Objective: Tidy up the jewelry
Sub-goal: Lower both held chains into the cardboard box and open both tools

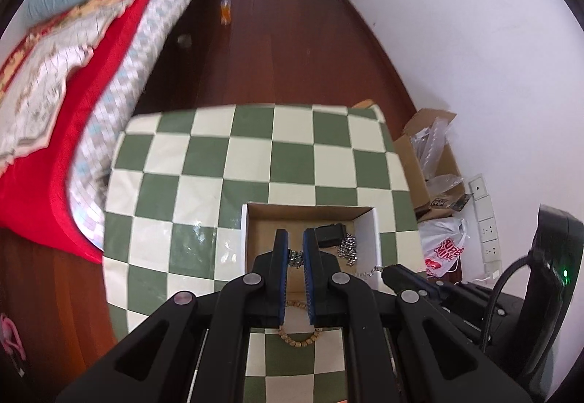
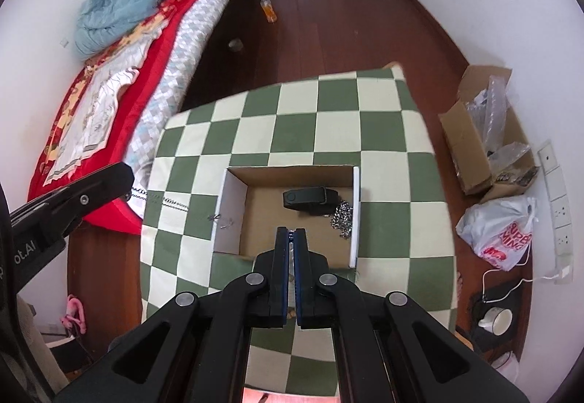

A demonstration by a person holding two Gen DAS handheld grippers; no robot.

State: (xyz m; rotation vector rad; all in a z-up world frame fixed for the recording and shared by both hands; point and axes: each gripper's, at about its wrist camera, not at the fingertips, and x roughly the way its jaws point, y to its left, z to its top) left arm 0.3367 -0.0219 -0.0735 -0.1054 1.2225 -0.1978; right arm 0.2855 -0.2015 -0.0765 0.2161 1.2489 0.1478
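Note:
An open cardboard box (image 1: 376, 231) (image 2: 230, 209) stands on the green-and-white checked table (image 1: 226, 162) (image 2: 321, 133). Inside it lie a black band (image 1: 330, 234) (image 2: 308, 198) and a heap of silver chain (image 1: 346, 248) (image 2: 343, 217). My left gripper (image 1: 295, 253) is shut on a silver chain (image 1: 295, 258) above the box. That chain runs right (image 1: 368, 272) to my right gripper (image 2: 291, 231), which is shut on its other end; in the right wrist view it stretches from the left gripper (image 2: 160, 200). A wooden bead bracelet (image 1: 297, 333) lies on the table under the left gripper.
A bed with a red blanket (image 1: 54, 93) (image 2: 109, 82) is on the left. A cardboard box with plastic wrap (image 2: 485, 136), a white shopping bag (image 2: 503, 235) and a cup (image 2: 496, 319) stand on the floor at the right. An orange bottle (image 2: 268, 7) stands far back.

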